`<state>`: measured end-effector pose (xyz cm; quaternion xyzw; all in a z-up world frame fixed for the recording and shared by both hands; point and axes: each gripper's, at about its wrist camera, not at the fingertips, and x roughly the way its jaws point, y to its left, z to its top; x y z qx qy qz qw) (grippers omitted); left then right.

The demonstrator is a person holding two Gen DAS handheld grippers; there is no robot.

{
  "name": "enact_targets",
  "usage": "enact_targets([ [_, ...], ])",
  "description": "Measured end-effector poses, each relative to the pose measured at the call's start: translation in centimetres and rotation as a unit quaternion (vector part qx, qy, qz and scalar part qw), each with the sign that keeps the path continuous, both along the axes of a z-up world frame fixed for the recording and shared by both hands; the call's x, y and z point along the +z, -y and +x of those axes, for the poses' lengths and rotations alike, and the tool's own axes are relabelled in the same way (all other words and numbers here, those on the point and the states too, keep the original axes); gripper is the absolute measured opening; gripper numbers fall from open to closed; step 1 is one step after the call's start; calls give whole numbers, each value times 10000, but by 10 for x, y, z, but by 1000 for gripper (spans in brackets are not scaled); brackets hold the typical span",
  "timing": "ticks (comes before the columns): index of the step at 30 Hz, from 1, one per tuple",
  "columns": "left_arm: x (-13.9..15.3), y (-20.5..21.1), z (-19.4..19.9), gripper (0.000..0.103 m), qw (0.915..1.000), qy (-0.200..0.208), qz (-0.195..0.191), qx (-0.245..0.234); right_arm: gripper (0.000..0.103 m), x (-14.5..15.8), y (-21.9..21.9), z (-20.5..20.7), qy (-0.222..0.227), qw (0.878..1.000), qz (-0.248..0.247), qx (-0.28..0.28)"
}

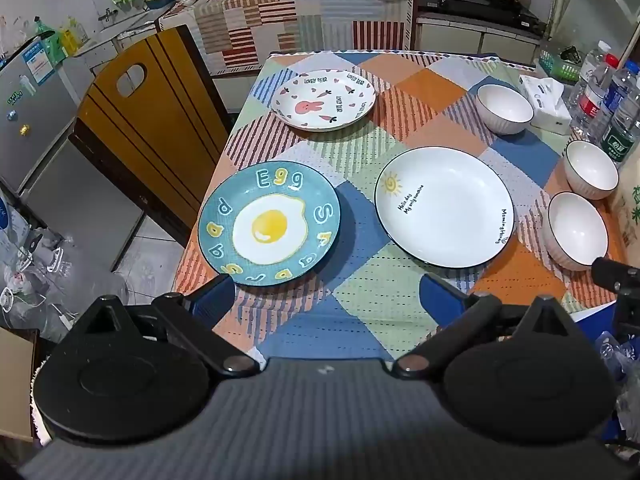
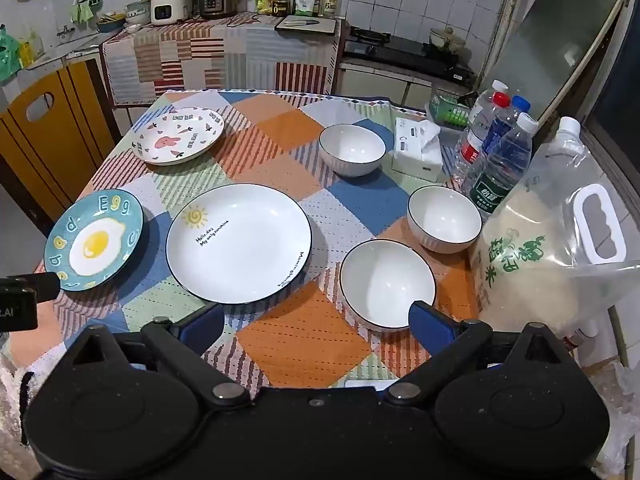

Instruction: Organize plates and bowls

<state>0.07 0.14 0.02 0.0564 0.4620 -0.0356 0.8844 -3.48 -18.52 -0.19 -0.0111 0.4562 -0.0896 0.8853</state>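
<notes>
Risk sits first with the biggest piece: the white sun plate (image 2: 239,243) lies flat on the table (image 1: 360,320), so there is little rim for my tongs to bite, and I judge a shallow pinch would let glazed ceramic slide out. The egg plate (image 1: 269,222) is worse placed, its rim looking to hang past the table's left edge above the tiled floor; a clumsy nudge from my left tongs (image 1: 326,296) could tip it off. The rabbit plate (image 1: 323,99) lies at the far left, a long reach over the other plates. Three white ribbed bowls (image 2: 387,283) stand apart along the right side, the near one just ahead of my right tongs (image 2: 316,322); stacking them hard could chip the dark rims. Close beside them a rice bag (image 2: 552,256), water bottles (image 2: 500,160) and a tissue box (image 2: 418,154) crowd the edge, and a swinging elbow might topple a bottle into a bowl.

Both tongs hang spread wide, gripping nothing, low over the near edge.

Patchwork cloth (image 2: 304,344) covers the table; I expect it could bunch or drag under a pushed plate. A wooden chair (image 1: 136,120) stands left, and a kitchen counter with rice cooker (image 2: 168,8) and stove (image 2: 400,50) runs behind.
</notes>
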Motion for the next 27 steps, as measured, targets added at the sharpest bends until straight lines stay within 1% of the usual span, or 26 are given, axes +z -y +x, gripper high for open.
enact_targets([
  [3,0,-2,0,100,10000,-25,-35,35,100,0,1,-1,-80,10000,20,-25],
  [4,-4,-2,0,100,10000,-37,-23,41,100,0,1,-1,-100,9999,24,-33],
  [5,-5,-2,0,100,10000,-43,-34,40,100,-1,-3,-2,-28,10000,-31,-11],
  [6,-6,-2,-1,100,10000,-43,-39,34,100,-1,-1,-2,-45,10000,55,-15],
  [8,-7,-3,-2,100,10000,-37,-45,19,100,-2,-2,2,-124,9999,7,-3],
  [12,-10,-5,-6,100,9999,-59,-107,3,100,-3,1,0,-77,10000,15,8],
  [13,-6,-6,1,100,10000,-81,-48,-12,100,-4,1,-1,-77,10000,11,10],
  [15,-7,-3,2,100,10000,-64,-17,-40,100,-5,2,0,-83,10000,-8,6],
  [19,-9,-5,1,100,9999,-52,-95,-58,100,-7,2,0,-113,9999,-46,2],
  [23,-8,-4,-1,100,10000,34,-27,-88,100,-8,2,1,-125,9999,-40,1],
  [27,-9,-5,-2,100,9999,2,-124,-103,100,-12,3,2,-152,9999,-33,-9],
])
